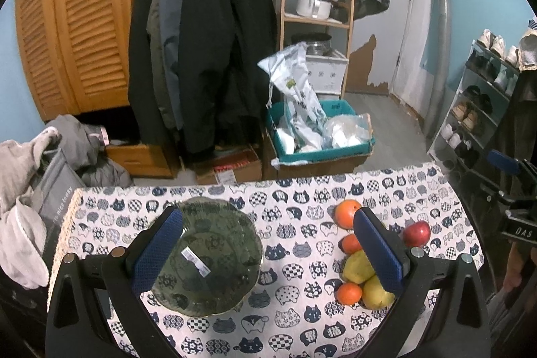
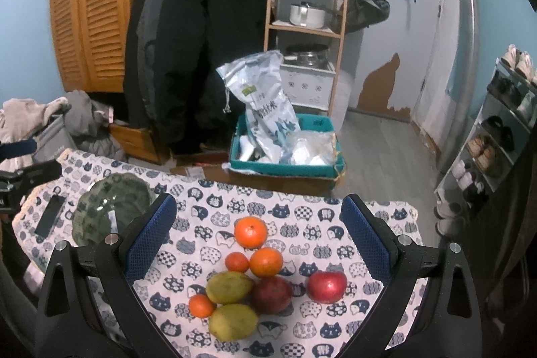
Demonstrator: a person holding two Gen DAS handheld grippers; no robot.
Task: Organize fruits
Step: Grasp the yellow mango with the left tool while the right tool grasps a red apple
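A green glass bowl (image 1: 208,260) sits empty on the cat-print tablecloth (image 1: 295,317), also in the right wrist view (image 2: 110,207). A cluster of fruit lies to its right: several oranges (image 2: 251,231), two yellow-green mangoes (image 2: 229,287) and two red apples (image 2: 327,286). My left gripper (image 1: 268,237) is open above the bowl's right side, with the fruit (image 1: 359,267) partly behind its right finger. My right gripper (image 2: 258,223) is open above the fruit cluster, touching nothing.
A black phone (image 2: 49,215) lies left of the bowl. Beyond the table's far edge stand a teal crate with bags (image 2: 285,150), hanging coats (image 1: 201,56), a wooden shelf (image 2: 305,5) and a shoe rack (image 2: 496,136). Clothes pile at the left (image 1: 27,210).
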